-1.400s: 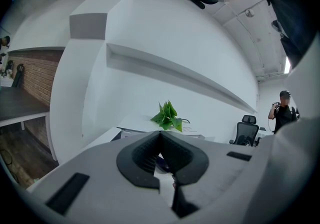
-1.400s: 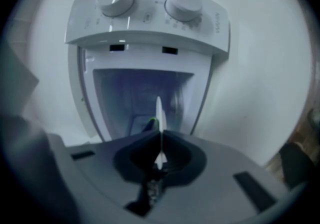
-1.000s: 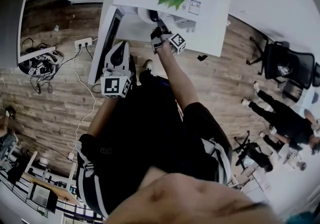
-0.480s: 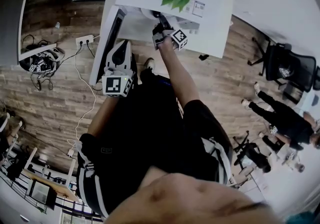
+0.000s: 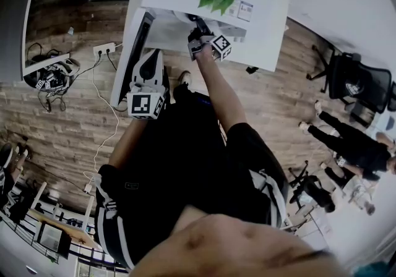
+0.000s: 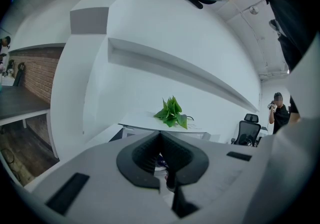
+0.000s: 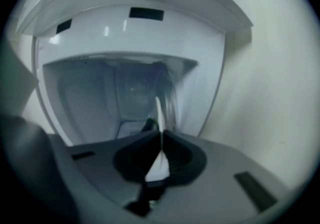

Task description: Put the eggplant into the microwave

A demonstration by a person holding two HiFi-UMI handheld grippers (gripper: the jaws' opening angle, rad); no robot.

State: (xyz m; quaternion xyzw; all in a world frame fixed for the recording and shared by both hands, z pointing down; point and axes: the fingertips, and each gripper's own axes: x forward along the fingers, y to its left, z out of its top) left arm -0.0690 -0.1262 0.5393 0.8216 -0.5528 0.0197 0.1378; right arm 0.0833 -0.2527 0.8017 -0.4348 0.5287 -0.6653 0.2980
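The right gripper [image 7: 160,132] has edged slightly nearer the open microwave [image 7: 150,28]; its jaws meet at the tips. The left gripper [image 6: 161,136] is pressed closed too, empty.

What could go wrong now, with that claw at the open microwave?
1. The right gripper is at the mouth of the white microwave; a careless pull-back might knock its wall or frame.
2. The microwave's dark open door stands close beside the left gripper, so a swing could bump it.

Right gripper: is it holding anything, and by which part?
Yes: the right gripper is shut on what looks like a white plate, pinched at its rim. The left gripper holds nothing.
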